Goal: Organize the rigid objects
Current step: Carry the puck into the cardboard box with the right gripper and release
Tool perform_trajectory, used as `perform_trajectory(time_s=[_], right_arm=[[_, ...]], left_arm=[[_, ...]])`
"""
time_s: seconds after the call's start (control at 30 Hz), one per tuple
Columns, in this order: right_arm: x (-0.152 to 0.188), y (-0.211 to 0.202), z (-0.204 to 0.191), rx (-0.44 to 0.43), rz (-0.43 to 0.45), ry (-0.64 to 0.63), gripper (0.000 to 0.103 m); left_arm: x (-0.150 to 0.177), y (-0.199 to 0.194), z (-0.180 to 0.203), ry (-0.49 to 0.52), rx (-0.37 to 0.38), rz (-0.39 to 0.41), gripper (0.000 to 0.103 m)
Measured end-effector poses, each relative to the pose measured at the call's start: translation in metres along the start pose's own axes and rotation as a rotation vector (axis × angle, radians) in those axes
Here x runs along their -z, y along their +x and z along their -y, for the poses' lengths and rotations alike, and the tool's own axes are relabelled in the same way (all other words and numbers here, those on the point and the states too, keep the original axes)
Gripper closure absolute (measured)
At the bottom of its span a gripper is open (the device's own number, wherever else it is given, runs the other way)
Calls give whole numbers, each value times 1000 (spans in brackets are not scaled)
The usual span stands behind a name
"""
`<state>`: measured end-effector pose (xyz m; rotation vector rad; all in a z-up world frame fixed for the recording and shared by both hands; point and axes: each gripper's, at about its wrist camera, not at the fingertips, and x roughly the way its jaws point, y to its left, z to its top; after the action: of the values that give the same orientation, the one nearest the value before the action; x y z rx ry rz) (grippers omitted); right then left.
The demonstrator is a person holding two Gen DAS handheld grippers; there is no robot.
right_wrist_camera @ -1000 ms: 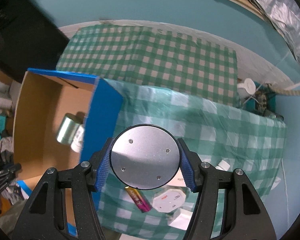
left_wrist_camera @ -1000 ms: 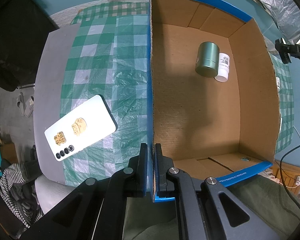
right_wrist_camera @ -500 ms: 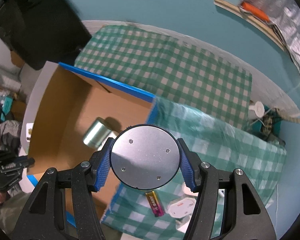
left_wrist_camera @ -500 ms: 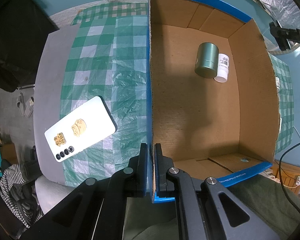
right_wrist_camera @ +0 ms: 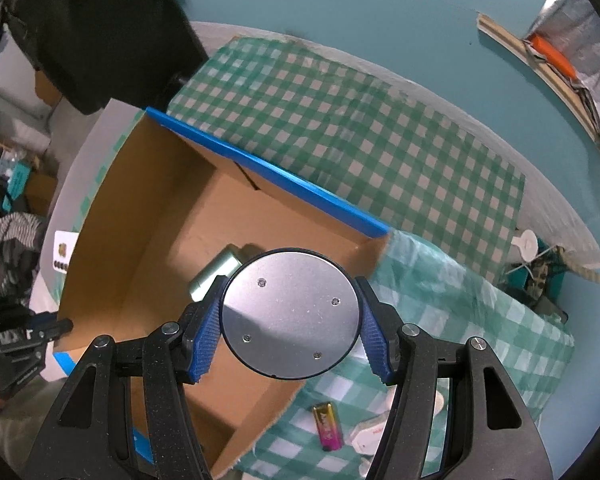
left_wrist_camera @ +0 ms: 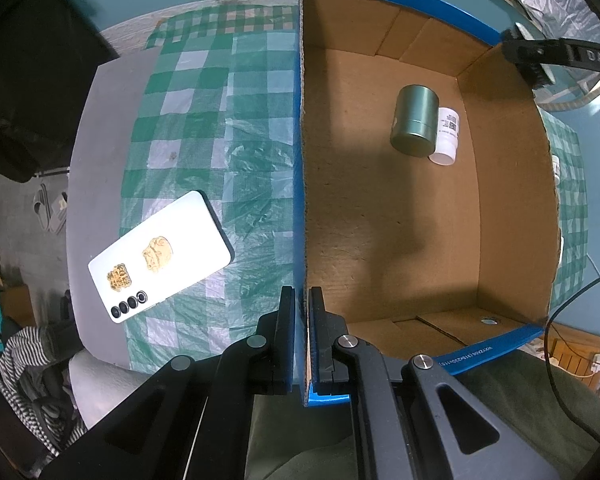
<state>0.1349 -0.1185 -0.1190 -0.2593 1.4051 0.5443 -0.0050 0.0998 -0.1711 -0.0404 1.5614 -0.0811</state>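
Grey table (left_wrist_camera: pixel 100 128) covered by green checked cloth (left_wrist_camera: pixel 220 120). Open box (left_wrist_camera: pixel 512 208) set on cloth. White phone (left_wrist_camera: pixel 160 256) laid face down left of box, partly on bare table. Battery (right_wrist_camera: pixel 328 426) and small white things (right_wrist_camera: pixel 366 438) laid on cloth right of box.

The right tool (right_wrist_camera: pixel 290 330) clamps a round silver disc (right_wrist_camera: pixel 290 312) between its blue pads, above the cardboard box (right_wrist_camera: pixel 140 216) near its right wall. A green canister (right_wrist_camera: pixel 214 274) lies inside. A battery (right_wrist_camera: pixel 328 426) rests on the checked surface (right_wrist_camera: pixel 340 128) beside the box.
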Motion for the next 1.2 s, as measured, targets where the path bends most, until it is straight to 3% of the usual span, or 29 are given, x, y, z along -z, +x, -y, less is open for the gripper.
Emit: perform_trajectory(time_s=[0.33, 0.63, 0.83, 1.2], right_arm=[[-12, 26, -5, 5, -39, 2, 41], [-13, 41, -10, 61, -75, -18, 41], [-12, 37, -7, 73, -48, -4, 41], [-9, 17, 2, 15, 2, 82, 41]], left_arm=[[-2, 2, 1, -2, 3, 0, 97], [-2, 2, -1, -3, 3, -1, 97], [-2, 1, -1, -1, 2, -3, 97], [-2, 1, -1, 4, 4, -2, 97]])
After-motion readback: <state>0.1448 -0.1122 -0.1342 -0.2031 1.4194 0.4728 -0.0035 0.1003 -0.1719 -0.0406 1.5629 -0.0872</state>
